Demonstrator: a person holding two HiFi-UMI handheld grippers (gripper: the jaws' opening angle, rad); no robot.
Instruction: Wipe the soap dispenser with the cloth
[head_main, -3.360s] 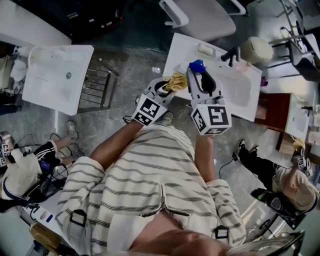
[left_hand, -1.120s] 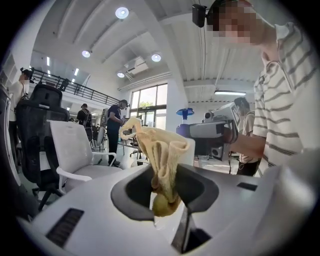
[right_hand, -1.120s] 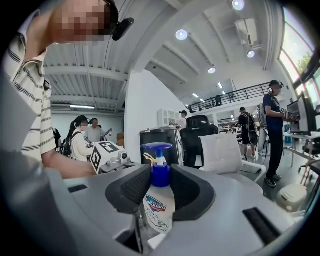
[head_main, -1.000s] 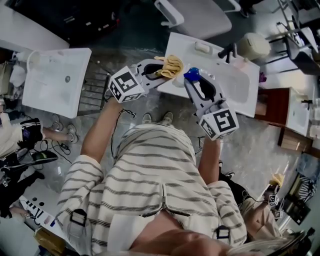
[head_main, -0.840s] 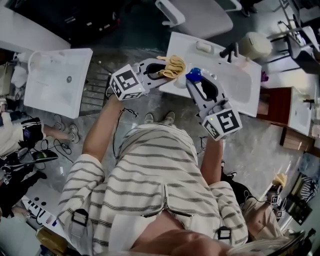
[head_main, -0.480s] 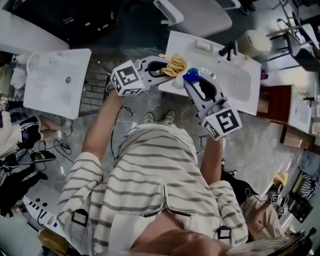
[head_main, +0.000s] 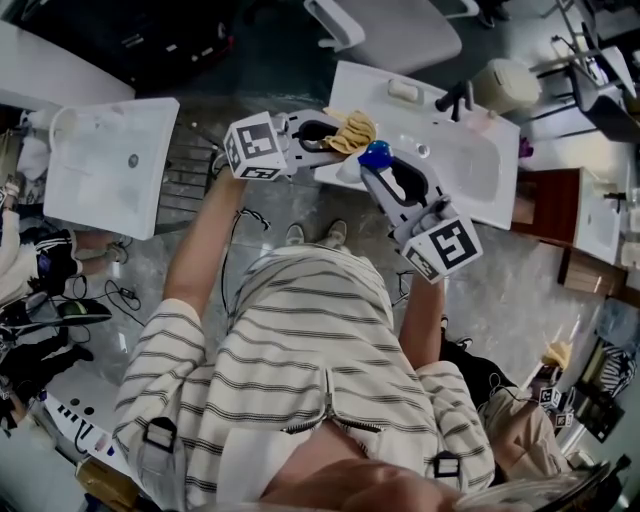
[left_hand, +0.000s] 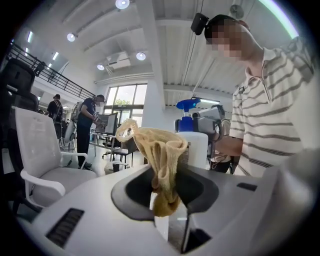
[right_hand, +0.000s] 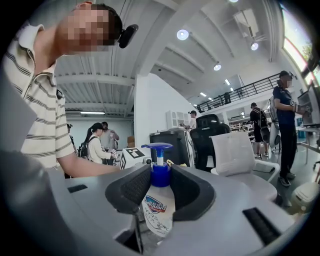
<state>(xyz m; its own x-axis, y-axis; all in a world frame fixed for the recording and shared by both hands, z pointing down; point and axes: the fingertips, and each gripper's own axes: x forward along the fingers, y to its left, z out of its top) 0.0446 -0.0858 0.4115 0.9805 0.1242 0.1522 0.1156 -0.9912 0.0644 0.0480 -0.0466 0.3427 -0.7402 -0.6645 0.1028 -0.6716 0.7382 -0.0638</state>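
Left tool (head_main: 330, 136) holds cloth (head_main: 352, 130) level beside soap dispenser (head_main: 375, 156).

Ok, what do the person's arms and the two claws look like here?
Left claw and right claw are light grey moulded plastic, dark-lined inside, each carrying a white cube with black square markers. Arms bare below the short sleeves of a cream, dark-striped shirt.

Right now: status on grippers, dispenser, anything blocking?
Left gripper shut on cloth. Right gripper shut on soap dispenser, upright. Cloth beside it, contact unclear. Nothing between them.
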